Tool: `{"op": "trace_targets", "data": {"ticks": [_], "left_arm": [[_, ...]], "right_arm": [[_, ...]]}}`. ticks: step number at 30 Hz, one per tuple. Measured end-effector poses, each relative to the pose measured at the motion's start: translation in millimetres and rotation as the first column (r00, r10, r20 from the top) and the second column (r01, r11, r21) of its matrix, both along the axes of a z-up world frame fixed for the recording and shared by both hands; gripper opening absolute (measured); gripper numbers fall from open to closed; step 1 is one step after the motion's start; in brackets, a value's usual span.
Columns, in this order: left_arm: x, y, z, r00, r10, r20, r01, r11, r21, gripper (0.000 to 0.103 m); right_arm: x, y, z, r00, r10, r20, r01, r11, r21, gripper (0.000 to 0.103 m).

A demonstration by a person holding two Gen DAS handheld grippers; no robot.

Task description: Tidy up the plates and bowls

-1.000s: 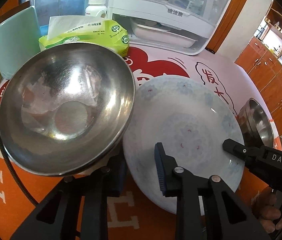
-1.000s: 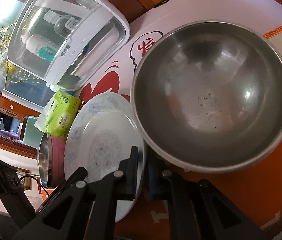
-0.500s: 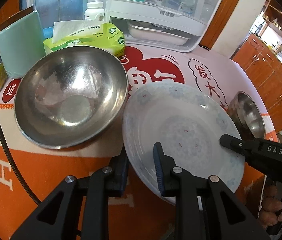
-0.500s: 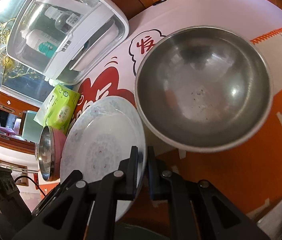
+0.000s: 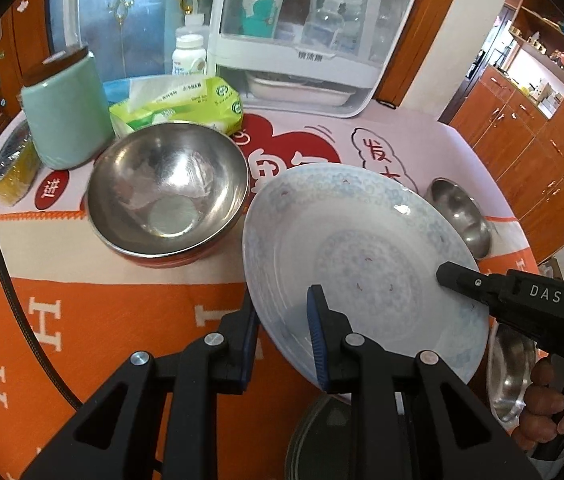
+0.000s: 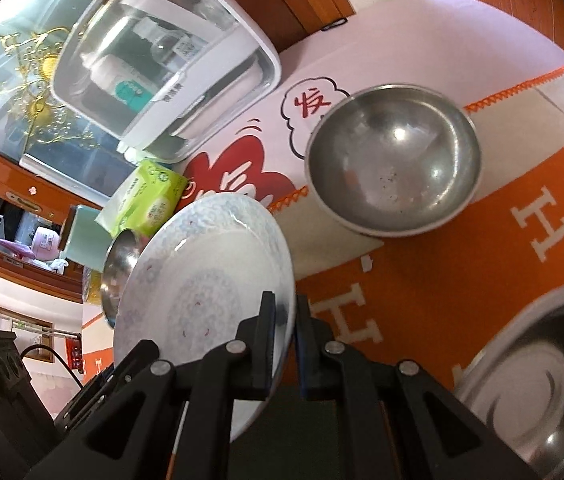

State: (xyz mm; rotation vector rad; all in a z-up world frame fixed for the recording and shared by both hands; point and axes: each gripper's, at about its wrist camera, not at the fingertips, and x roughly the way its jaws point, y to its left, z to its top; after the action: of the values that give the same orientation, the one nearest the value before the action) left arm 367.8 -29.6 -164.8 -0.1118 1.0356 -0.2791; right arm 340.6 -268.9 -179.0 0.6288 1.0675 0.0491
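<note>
The patterned white plate (image 5: pixel 361 256) is held tilted above the orange cloth (image 5: pixel 102 320), empty, with the left gripper (image 5: pixel 282 332) and right gripper (image 6: pixel 282 340) each clamped on its rim. Left of the plate sits one empty steel bowl (image 5: pixel 170 196), a second empty steel bowl (image 6: pixel 393 156) to its right. A steel dish (image 6: pixel 537 384) lies nearer than the plate

We note the table (image 5: pixel 82 320) under an orange-and-white cloth (image 5: pixel 130 312) (lettered), bearing two steel bowls (image 5: pixel 168 196) (image 6: pixel 393 160), tissue pack (image 5: pixel 186 104).
</note>
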Motion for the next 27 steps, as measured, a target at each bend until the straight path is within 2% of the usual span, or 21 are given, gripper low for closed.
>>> {"op": "trace_targets", "data": {"ticks": [9,27], "left_arm": [[-33,12,36,0.999,-0.01,0.048,0.011,1.0,-0.015,0.022],[-117,31,106,0.982,-0.024,0.187,0.034,0.998,-0.048,0.022]], "right_arm": [[-36,9,33,0.999,-0.001,0.039,0.002,1.0,-0.011,0.009],[-118,25,100,0.984,-0.003,0.179,0.009,0.999,-0.034,0.01]]}}
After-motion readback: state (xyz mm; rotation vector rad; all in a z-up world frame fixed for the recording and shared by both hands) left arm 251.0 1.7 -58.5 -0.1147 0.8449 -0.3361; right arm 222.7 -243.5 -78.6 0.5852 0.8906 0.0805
